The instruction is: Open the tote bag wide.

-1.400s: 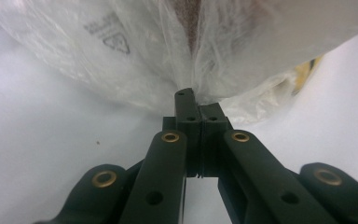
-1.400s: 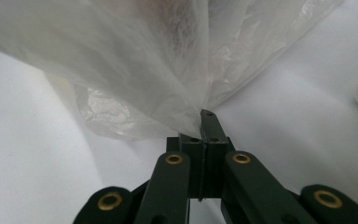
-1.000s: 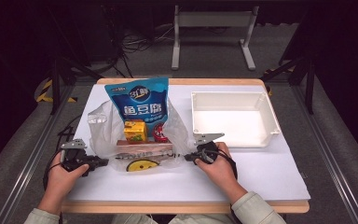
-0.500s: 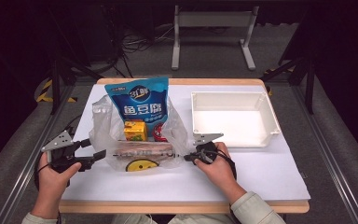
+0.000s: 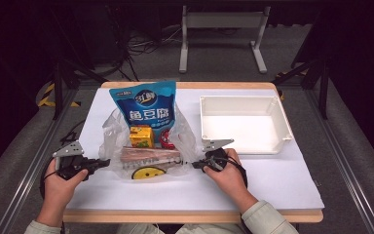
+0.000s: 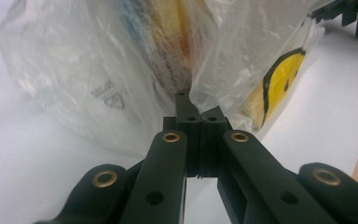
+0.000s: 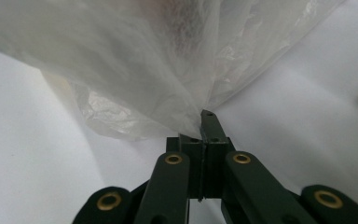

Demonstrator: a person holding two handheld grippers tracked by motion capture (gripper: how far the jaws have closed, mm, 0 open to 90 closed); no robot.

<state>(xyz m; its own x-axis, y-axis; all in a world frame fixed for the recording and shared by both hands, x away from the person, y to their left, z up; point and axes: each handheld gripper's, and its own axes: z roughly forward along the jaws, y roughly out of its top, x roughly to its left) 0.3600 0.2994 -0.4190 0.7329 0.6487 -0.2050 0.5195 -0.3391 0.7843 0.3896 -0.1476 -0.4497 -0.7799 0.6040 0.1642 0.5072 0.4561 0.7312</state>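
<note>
The left gripper [image 5: 104, 162] has just been closing and now pinches the left edge of the clear plastic bag [image 5: 112, 134], which lies at the near left of the table [image 5: 282, 180]; the right gripper [image 5: 197, 165] is clamped on the bag's right edge. The film looks thin, limp and slippery, likely to sag or tear under its load, so I would take it at bunched edges. Inside, left to right, I count one yellow smiley item [image 5: 146, 172], one brown packet [image 5: 148, 156], one yellow carton [image 5: 141, 136], one blue snack pouch [image 5: 146, 108] and one red item [image 5: 166, 140]; one empty white bin [image 5: 243, 146] sits to the right.
</note>
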